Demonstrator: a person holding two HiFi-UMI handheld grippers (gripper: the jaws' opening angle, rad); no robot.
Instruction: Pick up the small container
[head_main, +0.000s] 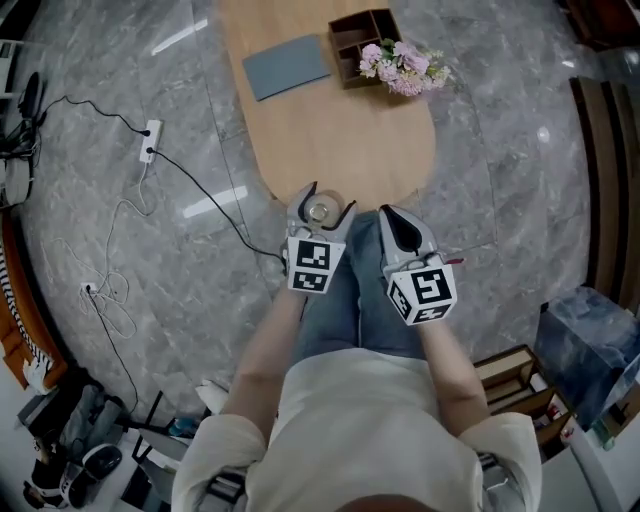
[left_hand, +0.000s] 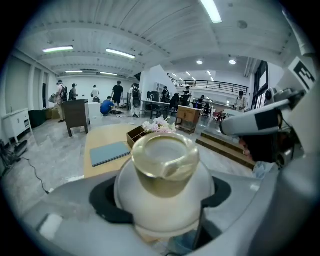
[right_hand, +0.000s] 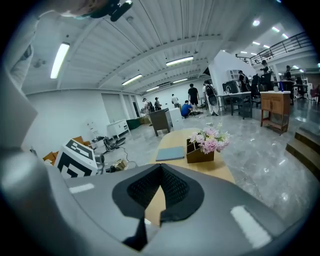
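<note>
Two tools hang side by side above my lap, at the near end of the wooden counter (head_main: 330, 140). My left tool (head_main: 321, 203) grasps the small container (left_hand: 162, 185), a rounded white jar with a yellowish translucent top, by its belly. My right tool (right_hand: 159, 192) is clenched on nothing. Farther along the counter lie a grey pad (head_main: 287, 66), a brown box (head_main: 358, 38) and pink flowers (head_main: 405, 66).

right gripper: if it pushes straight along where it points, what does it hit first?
The right gripper, jaws together, points down over the wooden table. It would probably meet bare tabletop first, short of the grey notebook and the flower box. Depth is unclear.
</note>
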